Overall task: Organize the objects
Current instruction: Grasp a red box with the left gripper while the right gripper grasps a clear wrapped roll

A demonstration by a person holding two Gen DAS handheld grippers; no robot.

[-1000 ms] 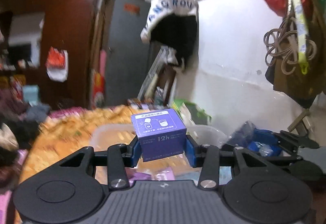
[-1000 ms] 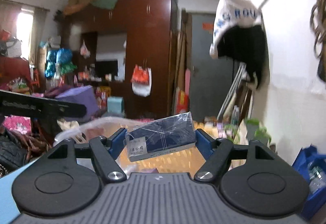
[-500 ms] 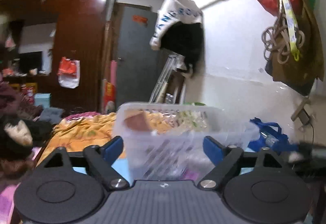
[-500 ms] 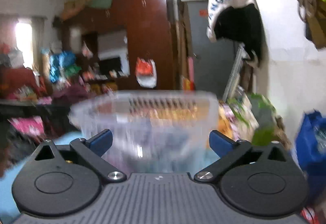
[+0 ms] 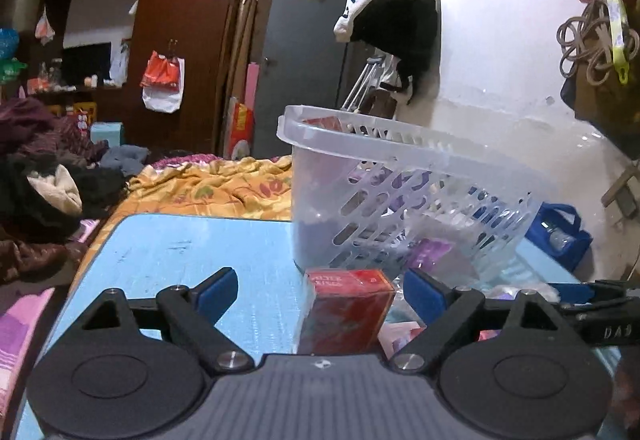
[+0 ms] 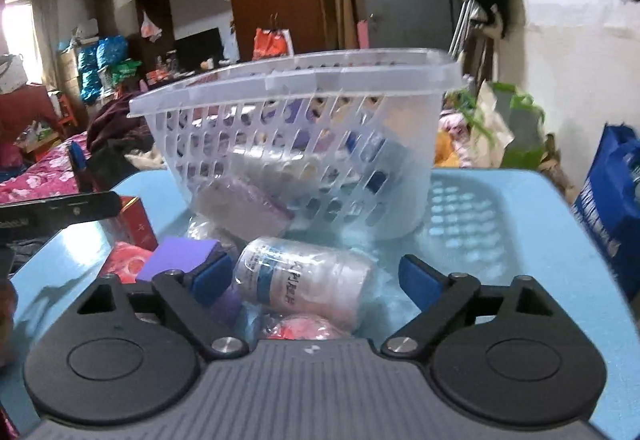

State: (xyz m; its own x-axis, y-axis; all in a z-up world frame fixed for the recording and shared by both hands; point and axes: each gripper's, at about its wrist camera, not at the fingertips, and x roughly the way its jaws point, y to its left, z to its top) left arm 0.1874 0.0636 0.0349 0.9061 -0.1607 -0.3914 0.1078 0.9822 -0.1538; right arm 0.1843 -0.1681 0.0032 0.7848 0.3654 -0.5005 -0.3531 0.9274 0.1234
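The left claw [image 5: 320, 290] is released around a red box [image 5: 346, 314] at the lower centre of the frame; stiff and light, it should be taken by its flat sides. The right claw [image 6: 316, 278], also released, frames a lying bottle [image 6: 302, 282], probably slippery, before the basket [image 6: 304, 79] on the blue worktop [image 6: 520, 207].

basket [image 6: 304, 79] contents blurred, perhaps bottles, red box [image 5: 346, 314] base hidden

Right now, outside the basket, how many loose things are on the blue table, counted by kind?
Red box: 1
Purple box: 1
White bottle: 1
Red-pink wrapped packets: 2
Total: 5
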